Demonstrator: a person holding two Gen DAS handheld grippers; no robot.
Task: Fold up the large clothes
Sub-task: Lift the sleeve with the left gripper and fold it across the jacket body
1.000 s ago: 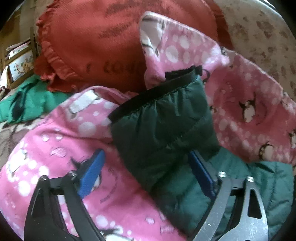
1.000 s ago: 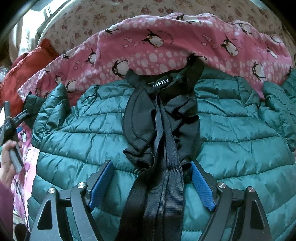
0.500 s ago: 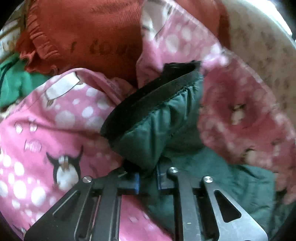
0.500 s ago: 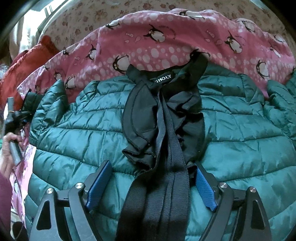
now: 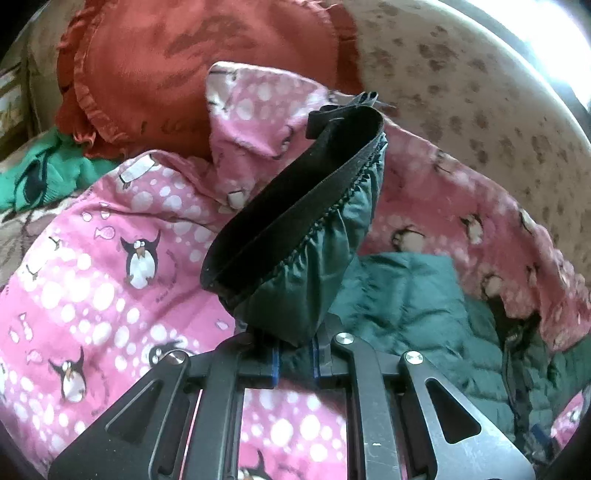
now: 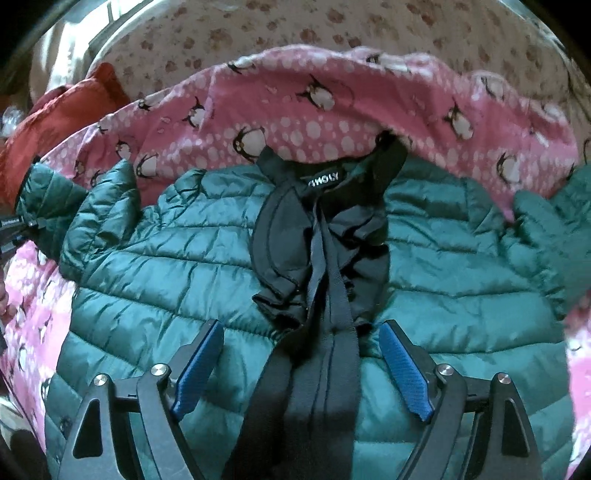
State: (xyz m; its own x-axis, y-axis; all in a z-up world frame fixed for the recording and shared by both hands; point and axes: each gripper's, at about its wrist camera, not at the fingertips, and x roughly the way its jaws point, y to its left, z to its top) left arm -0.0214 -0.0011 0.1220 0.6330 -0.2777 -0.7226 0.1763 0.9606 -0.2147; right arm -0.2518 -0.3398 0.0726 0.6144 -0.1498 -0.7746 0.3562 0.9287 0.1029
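A dark green quilted jacket lies spread front-up on a pink penguin-print blanket, its black collar and zipper band running down the middle. My right gripper is open, its blue pads on either side of the zipper band just above the jacket. My left gripper is shut on the jacket's left sleeve near the black-edged cuff and holds it lifted off the blanket. The left gripper and sleeve end also show at the left edge of the right wrist view.
A rust-red frilled cushion lies behind the blanket, with a bright green garment to its left. A beige floral-print surface rises behind everything. The jacket's right sleeve lies bunched at the right.
My left gripper closed on the sleeve near the cuff and lifted it up off the blanket. My right gripper stayed open over the zipper, shifting only slightly.
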